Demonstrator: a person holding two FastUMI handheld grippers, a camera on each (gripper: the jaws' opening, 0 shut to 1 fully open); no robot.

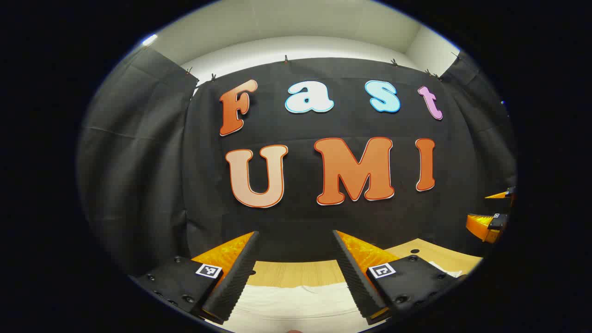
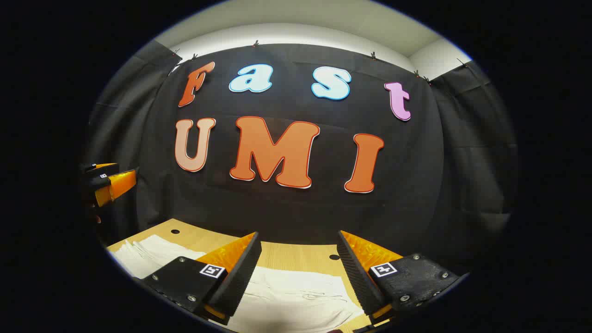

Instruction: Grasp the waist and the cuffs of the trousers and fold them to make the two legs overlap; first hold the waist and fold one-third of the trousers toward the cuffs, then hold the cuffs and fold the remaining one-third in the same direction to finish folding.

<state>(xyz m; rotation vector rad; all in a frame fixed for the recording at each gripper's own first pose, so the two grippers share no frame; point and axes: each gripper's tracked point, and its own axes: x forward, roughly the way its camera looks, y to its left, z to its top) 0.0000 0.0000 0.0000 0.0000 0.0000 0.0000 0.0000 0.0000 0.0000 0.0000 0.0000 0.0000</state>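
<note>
White trousers (image 2: 296, 296) lie flat on the wooden table (image 2: 296, 256), and they reach left as creased cloth behind my right gripper's left finger. In the left gripper view the same trousers (image 1: 296, 303) show as a pale band low between the fingers. My left gripper (image 1: 296, 240) is open and held above the cloth, with nothing between its fingers. My right gripper (image 2: 298, 240) is open too, above the trousers and apart from them. Each gripper appears at the edge of the other's view: the left gripper (image 2: 108, 182) at the left, the right gripper (image 1: 492, 217) at the right.
The table (image 1: 296, 273) runs back to the black cloth wall (image 1: 296, 222) close behind it. Small round holes (image 2: 334, 256) mark the tabletop near its back edge. Cloth walls stand on both sides.
</note>
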